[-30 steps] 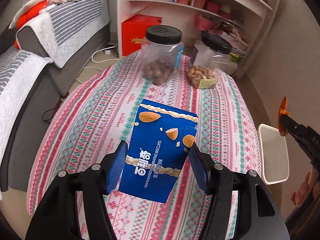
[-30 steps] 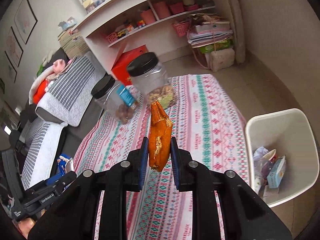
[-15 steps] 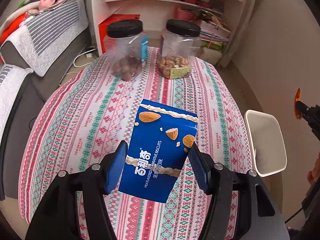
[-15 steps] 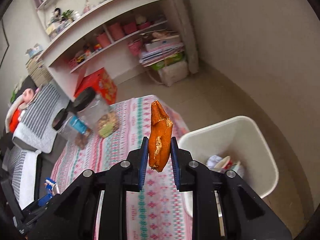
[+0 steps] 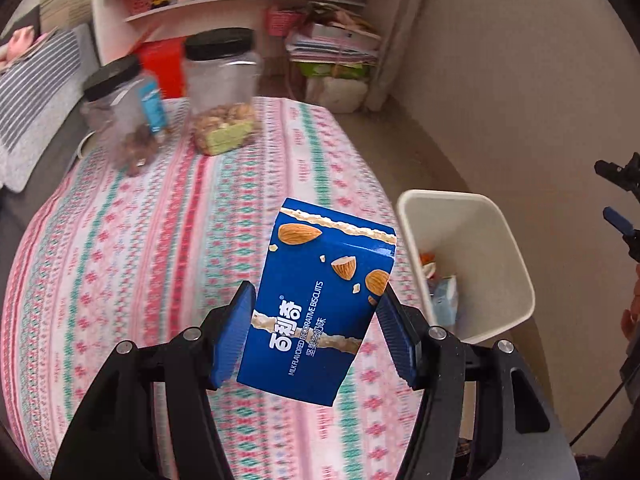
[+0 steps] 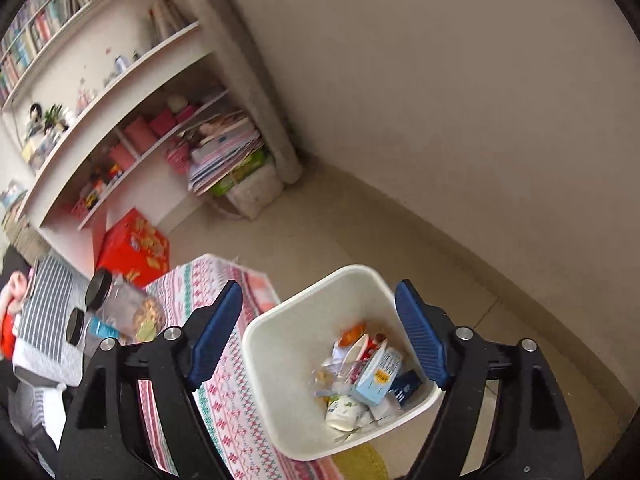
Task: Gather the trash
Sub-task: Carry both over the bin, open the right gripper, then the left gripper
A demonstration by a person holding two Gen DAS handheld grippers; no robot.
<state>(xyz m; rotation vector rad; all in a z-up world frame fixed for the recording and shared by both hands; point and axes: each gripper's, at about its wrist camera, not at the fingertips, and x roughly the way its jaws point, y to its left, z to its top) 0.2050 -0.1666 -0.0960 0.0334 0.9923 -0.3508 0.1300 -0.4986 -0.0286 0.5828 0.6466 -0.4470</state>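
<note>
My left gripper (image 5: 314,334) is shut on a blue almond biscuit box (image 5: 320,300) and holds it above the patterned tablecloth (image 5: 140,240), left of the white trash bin (image 5: 516,256). My right gripper (image 6: 320,334) is open and empty, directly above the same bin (image 6: 280,360). The bin holds several pieces of trash, among them an orange peel (image 6: 352,332) and a small light-blue carton (image 6: 378,376). The right gripper also shows at the right edge of the left wrist view (image 5: 618,200).
Two clear black-lidded jars (image 5: 222,88) (image 5: 120,116) stand at the table's far end. A white shelf unit (image 6: 120,120) with pink boxes and stacked papers lines the wall beyond. A grey striped sofa (image 5: 36,92) is on the left. A red box (image 6: 134,246) stands on the floor.
My right gripper swung over the bin, opened and let go of the orange peel, which now lies in the bin. My left gripper carried the biscuit box right, toward the bin.
</note>
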